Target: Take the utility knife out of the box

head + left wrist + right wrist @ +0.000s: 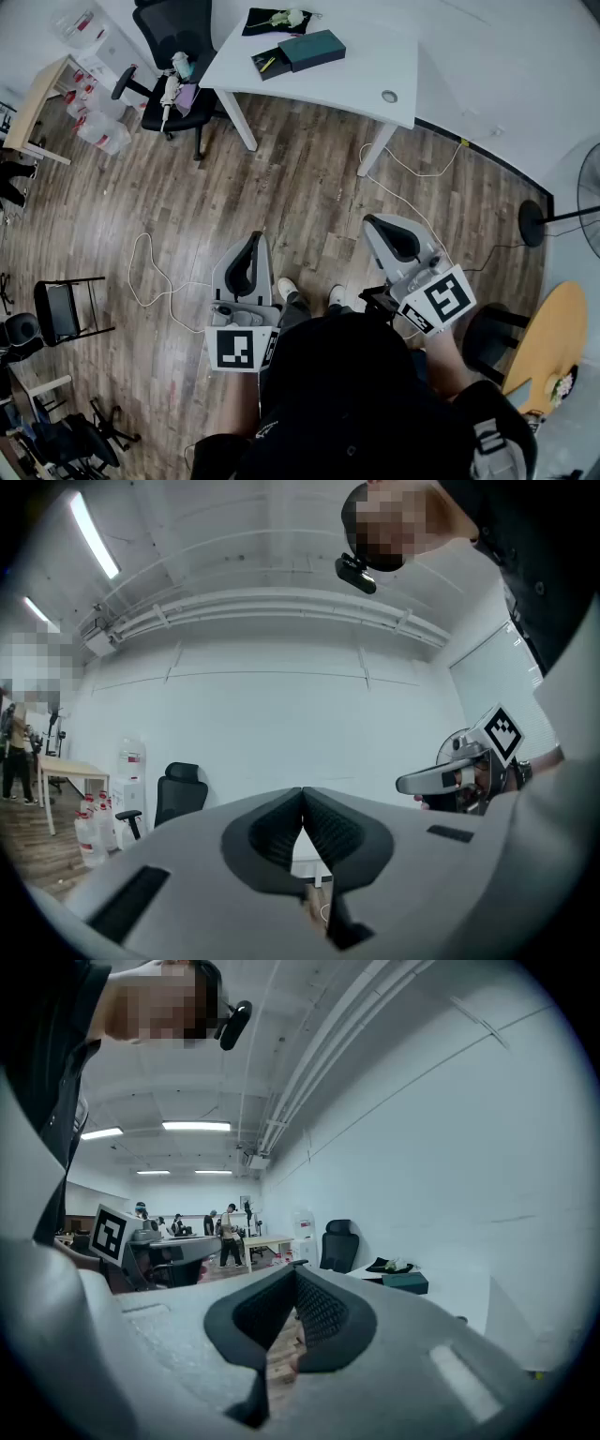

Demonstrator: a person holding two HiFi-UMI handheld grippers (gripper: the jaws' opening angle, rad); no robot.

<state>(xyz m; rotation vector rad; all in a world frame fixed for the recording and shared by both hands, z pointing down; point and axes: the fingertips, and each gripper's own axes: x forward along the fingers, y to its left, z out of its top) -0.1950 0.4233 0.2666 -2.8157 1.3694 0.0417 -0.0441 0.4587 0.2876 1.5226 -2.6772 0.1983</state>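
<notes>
Left tool (254, 240) and right tool (373, 223) hang low at centre frame, each with jaws pressed together, empty. Well apart, at top centre, the open black box (266, 64) lies on the white tabletop (356, 80), touching a dark green case (312, 49); something yellow shows inside it.

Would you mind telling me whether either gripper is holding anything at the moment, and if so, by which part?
Nothing is held: the left gripper and the right gripper both have their jaws together with nothing between them.
</notes>
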